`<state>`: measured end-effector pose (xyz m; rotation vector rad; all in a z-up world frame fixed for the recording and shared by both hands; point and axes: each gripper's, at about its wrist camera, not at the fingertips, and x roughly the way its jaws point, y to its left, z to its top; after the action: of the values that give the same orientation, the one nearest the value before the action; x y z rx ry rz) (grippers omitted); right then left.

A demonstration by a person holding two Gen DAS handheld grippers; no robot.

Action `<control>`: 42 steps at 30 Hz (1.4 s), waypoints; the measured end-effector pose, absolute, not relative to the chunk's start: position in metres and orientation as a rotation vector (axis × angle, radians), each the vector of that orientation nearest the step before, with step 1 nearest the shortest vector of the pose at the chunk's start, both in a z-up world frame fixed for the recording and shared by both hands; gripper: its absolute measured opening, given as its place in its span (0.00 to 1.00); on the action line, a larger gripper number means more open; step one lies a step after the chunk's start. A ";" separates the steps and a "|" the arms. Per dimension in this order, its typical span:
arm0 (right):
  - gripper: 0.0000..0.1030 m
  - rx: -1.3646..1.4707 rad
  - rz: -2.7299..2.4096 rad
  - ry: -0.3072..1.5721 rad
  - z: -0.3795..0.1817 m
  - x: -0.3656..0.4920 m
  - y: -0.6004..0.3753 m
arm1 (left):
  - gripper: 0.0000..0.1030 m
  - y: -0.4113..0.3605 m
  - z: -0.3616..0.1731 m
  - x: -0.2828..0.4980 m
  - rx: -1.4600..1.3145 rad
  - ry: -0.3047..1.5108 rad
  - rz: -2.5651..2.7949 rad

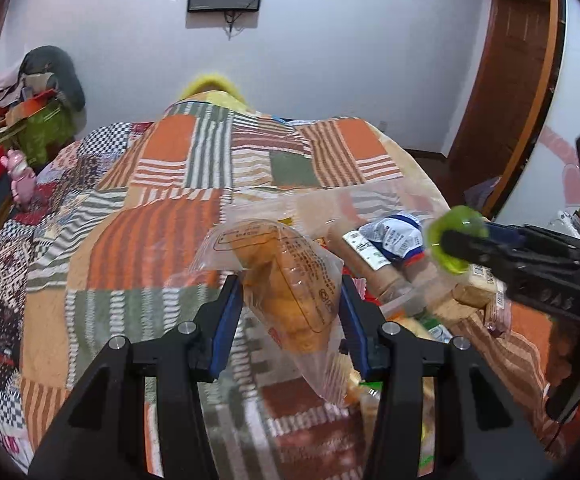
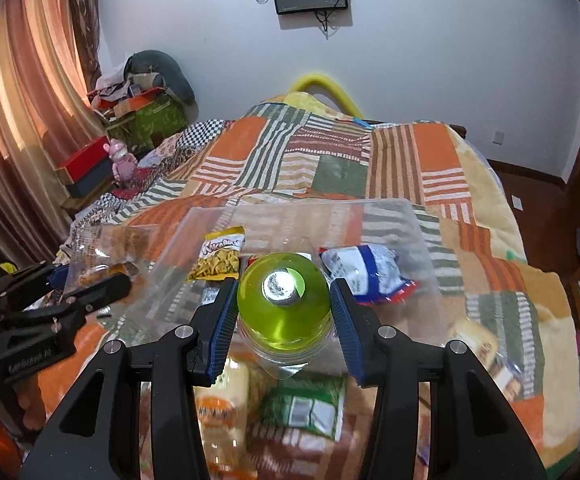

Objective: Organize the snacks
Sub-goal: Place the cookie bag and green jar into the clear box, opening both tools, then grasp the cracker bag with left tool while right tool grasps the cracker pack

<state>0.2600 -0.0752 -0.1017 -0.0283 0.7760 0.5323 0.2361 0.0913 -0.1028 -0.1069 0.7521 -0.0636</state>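
In the left wrist view my left gripper (image 1: 290,285) is shut on a clear bag of golden pastry (image 1: 286,280), which it holds above the patchwork bed. My right gripper (image 2: 284,286) is shut on a bottle of green liquid (image 2: 284,312), seen end-on with its silvery cap toward the camera. In the left wrist view the same bottle (image 1: 456,240) shows at the right. Behind it on the bed lies a clear plastic bin (image 2: 390,208) with a yellow snack packet (image 2: 220,254) and a blue-and-white packet (image 2: 366,274) in it. The left gripper (image 2: 90,280) and its bag (image 2: 102,246) appear at the left of the right wrist view.
Loose snacks lie on the blanket near me: a green packet (image 2: 306,404), an orange-yellow packet (image 2: 222,400) and another packet (image 2: 478,344) at the right. Boxes and a pink toy (image 2: 122,162) crowd the left bedside. A wooden door (image 1: 506,80) stands at the right.
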 end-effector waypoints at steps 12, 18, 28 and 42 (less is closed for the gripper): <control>0.42 -0.090 0.548 0.856 -0.131 0.288 -0.052 | 0.46 0.081 -0.129 0.276 -0.098 0.819 -0.089; 0.43 -0.099 0.555 0.888 -0.139 0.289 -0.050 | 0.50 0.081 -0.140 0.285 -0.095 0.853 -0.091; 0.46 -0.140 0.547 0.819 -0.118 0.273 -0.057 | 0.61 0.081 -0.122 0.273 -0.109 0.824 -0.086; 0.47 -0.082 0.522 0.804 -0.095 0.238 -0.108 | 0.71 0.062 -0.107 0.215 -0.044 0.833 -0.083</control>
<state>0.2376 -0.1084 -0.0946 -0.0819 0.8042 0.5224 0.2151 0.0620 -0.1067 -0.0438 0.8331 -0.0828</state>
